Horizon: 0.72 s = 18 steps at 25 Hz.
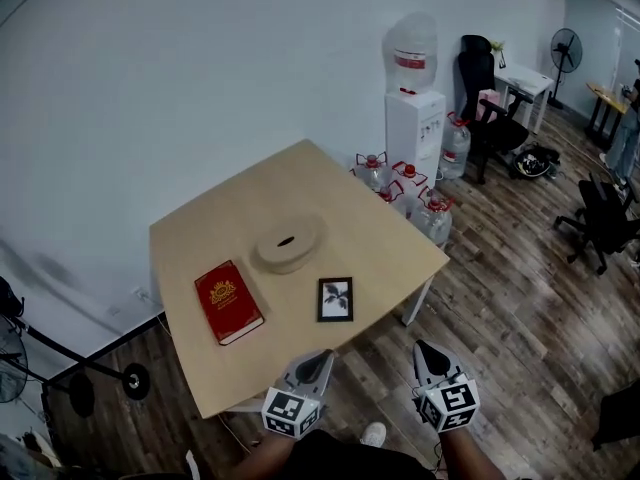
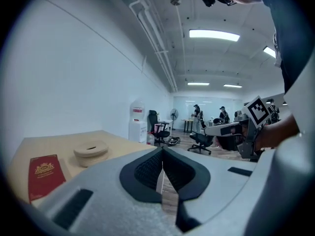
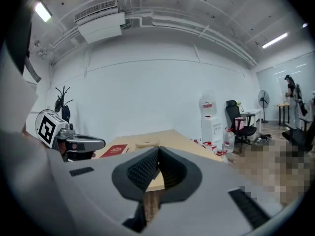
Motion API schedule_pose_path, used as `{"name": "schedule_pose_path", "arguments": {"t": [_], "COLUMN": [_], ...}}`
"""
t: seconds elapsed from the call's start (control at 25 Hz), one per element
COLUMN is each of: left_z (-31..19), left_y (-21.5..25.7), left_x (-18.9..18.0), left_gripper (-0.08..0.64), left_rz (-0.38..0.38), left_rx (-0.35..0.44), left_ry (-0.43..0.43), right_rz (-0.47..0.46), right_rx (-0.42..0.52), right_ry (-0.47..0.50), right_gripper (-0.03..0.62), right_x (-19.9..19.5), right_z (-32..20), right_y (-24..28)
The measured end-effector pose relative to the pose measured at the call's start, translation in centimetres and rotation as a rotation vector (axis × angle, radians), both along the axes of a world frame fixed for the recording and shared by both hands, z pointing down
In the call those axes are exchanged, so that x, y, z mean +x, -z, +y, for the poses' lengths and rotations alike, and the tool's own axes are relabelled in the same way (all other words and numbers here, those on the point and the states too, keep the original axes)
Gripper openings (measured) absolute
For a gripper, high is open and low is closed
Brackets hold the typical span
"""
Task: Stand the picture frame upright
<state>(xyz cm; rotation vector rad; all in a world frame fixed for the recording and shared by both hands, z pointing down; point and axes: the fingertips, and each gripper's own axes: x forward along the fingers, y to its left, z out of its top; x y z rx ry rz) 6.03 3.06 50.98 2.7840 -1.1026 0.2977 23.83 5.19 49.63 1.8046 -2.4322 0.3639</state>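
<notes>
The left tool (image 1: 323,357) has its jaws closed together with nothing between them, and it hangs just off the table's (image 1: 385,223) near edge. The right tool (image 1: 421,348) is likewise closed and empty, over the wooden floor (image 1: 500,298) off that same edge and apart from the left one. The picture frame (image 1: 335,299) lies flat on the table close to the near edge, just beyond the left tool. A red book (image 1: 228,301) lies flat to its left, and a round beige dish (image 1: 288,243) sits toward the table's middle.
</notes>
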Motion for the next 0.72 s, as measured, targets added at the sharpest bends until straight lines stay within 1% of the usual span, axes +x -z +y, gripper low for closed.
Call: {"name": "schedule_pose_path", "arguments": {"t": [0.2,0.44,0.56,0.72], "left_z": [-2.1,-6.5,-9.1,-12.5], "left_y": [-0.3,-0.3,0.2,0.4], "left_x": [-2.2,-4.4,-5.5,-7.3], "left_gripper": [0.003,0.003,0.003,0.003], "left_rz": [-0.009,0.006,0.015,0.022], "left_rx": [-0.015,-0.012,0.006,0.013], "left_ry": [0.06,0.09,0.091,0.098], "right_rz": [-0.004,0.023,0.039,0.044], "right_rx": [-0.005,-0.042,-0.055,-0.066], "right_ry": [0.069,0.139,0.152,0.146], "right_gripper": [0.009,0.009,0.009,0.009], "right_x": [-2.4,-5.4,-6.9,-8.9], "right_z": [-3.3,-8.0,-10.2,-13.5], "right_y": [-0.2,-0.3,-0.8,-1.9]}}
